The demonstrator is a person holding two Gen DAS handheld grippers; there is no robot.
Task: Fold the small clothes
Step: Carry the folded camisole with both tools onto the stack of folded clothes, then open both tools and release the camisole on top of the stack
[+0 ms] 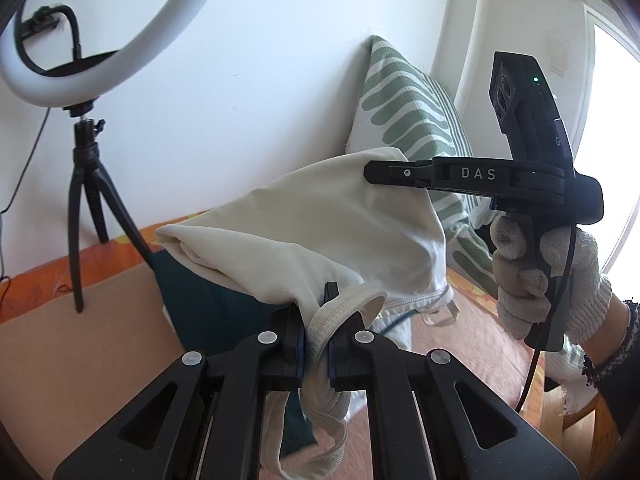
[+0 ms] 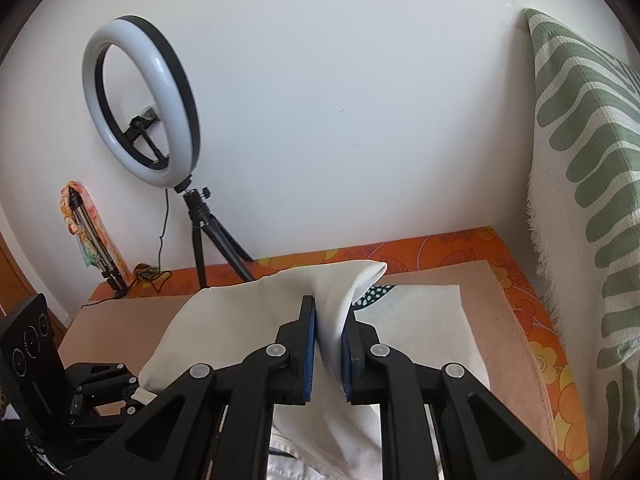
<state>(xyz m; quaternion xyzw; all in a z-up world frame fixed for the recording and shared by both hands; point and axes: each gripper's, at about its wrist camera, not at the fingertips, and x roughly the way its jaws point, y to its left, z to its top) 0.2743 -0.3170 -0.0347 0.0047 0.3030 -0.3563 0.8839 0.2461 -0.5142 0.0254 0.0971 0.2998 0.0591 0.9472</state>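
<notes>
White wall, ring light (image 2: pixel 140 96) and beige mat (image 2: pixel 480 320) on orange bedspread. Cream garment (image 1: pixel 312 224) lifted above mat's middle, left tongs (image 1: pixel 316 344) clenched on ribbed band, right tongs (image 2: pixel 330 344) clenched on opposite edge. Step, by judgement: mid-fold carry; next: lowering flat, edges aligned.

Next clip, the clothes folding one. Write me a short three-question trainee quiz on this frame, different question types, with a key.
1. True or false: the cream ribbed-knit garment lies flat on the beige mat, held by nothing.
2. Which claw pinches the garment's ribbed band? A) left claw B) right claw C) neither
3. Fill in: the white ring light stands on a black ____ by the wall.

Key: 1 false, since both claws are shut on it and hold it off the mat; 2 A, with the band looping out between the left pads; 3 tripod.
</notes>
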